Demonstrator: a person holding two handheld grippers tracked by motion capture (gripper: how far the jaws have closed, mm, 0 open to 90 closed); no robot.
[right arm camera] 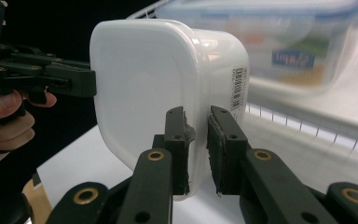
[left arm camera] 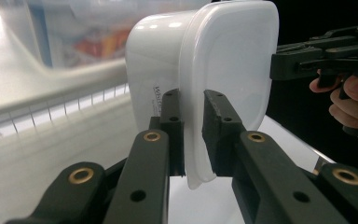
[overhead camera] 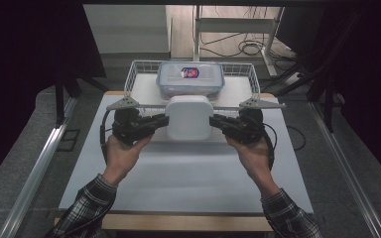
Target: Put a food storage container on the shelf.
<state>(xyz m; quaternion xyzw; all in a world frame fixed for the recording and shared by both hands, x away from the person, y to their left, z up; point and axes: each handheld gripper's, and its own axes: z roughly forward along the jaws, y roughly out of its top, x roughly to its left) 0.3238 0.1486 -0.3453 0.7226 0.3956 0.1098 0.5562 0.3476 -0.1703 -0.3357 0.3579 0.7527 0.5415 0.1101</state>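
Observation:
A white plastic tub (overhead camera: 189,117) with rounded corners hangs above the white table, held from both sides. My left gripper (overhead camera: 164,120) is shut on the tub's left rim, and in the left gripper view its pads pinch the rim of the tub (left arm camera: 205,70) between them at my left gripper (left arm camera: 193,135). My right gripper (overhead camera: 213,121) is shut on the right rim; in the right gripper view the tub (right arm camera: 144,79) has its edge clamped in my right gripper (right arm camera: 196,149).
Behind the tub a white wire basket (overhead camera: 144,67) holds a clear lidded food box (overhead camera: 190,78) with a blue rim. The white tabletop (overhead camera: 188,173) spreads below, with metal rails and dark curtains at both sides.

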